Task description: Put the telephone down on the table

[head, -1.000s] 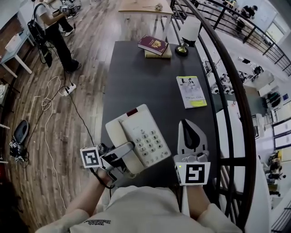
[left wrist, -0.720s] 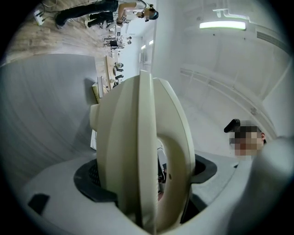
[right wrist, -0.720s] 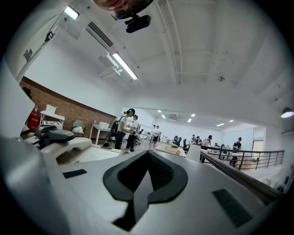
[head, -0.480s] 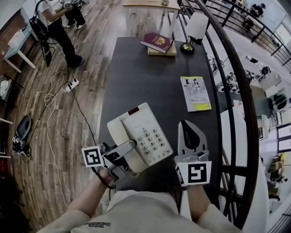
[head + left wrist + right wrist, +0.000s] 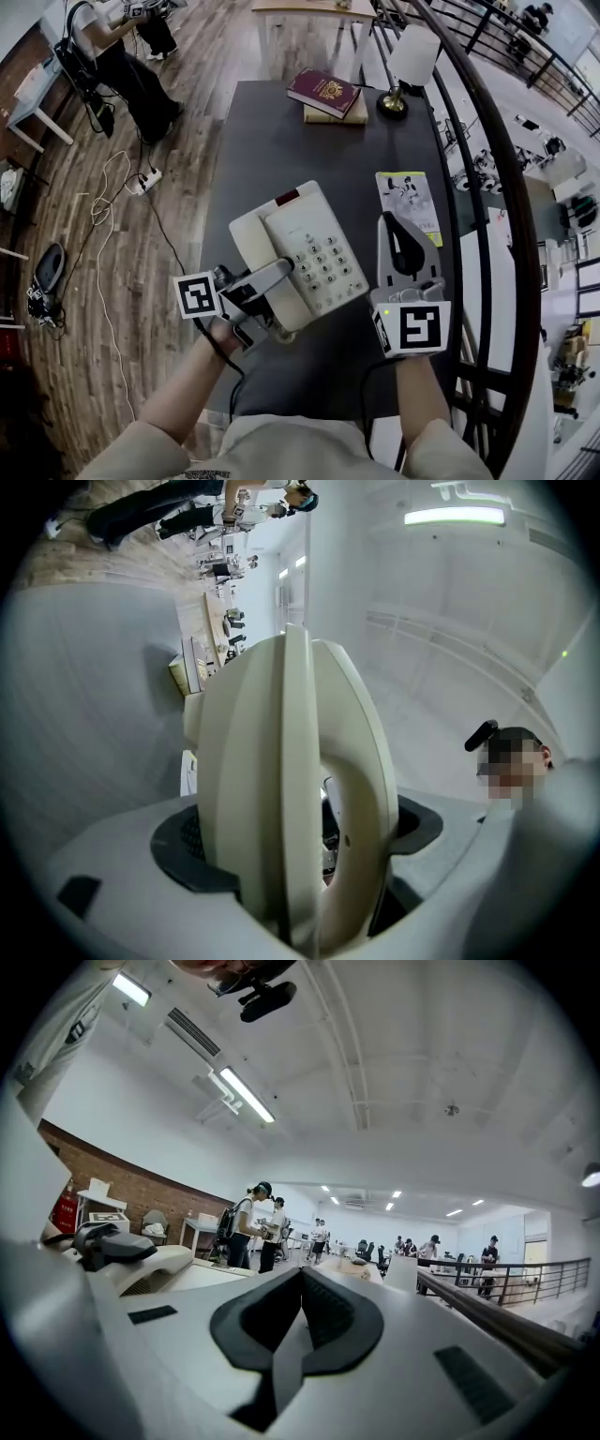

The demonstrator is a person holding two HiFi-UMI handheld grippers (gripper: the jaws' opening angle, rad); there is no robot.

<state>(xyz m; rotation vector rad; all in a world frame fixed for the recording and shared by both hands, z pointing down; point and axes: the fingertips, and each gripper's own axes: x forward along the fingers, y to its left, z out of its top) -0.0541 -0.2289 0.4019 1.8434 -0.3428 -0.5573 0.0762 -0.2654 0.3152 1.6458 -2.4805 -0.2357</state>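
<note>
Left tool (image 5: 272, 281) is clamped on the cream telephone (image 5: 305, 248), near-left edge. Stiff, slick plastic, probably lopsided, so squeeze firmly. Right tool (image 5: 394, 230) closed, empty.

Left tongs (image 5: 274, 298) clamped on the telephone (image 5: 314, 253), right tongs (image 5: 394, 232) closed, empty

Place: open-plan office or lab floor, on a raised level.
Ceiling: white, strip lights (image 5: 244, 1094) overhead.
Wall: brick wall (image 5: 112, 1185) at 9 o'clock.
Floor: wood floor (image 5: 122, 281), loose cables (image 5: 103, 216) and a power strip (image 5: 142, 180) at 10 o'clock.
Edge: dark railing (image 5: 463, 1307) at 3 o'clock.
Furniture: dark table (image 5: 281, 150) with books (image 5: 323, 94) and a lamp (image 5: 408, 66) at 12 o'clock.
People: standing workers (image 5: 246, 1222) at 11 o'clock.
</note>
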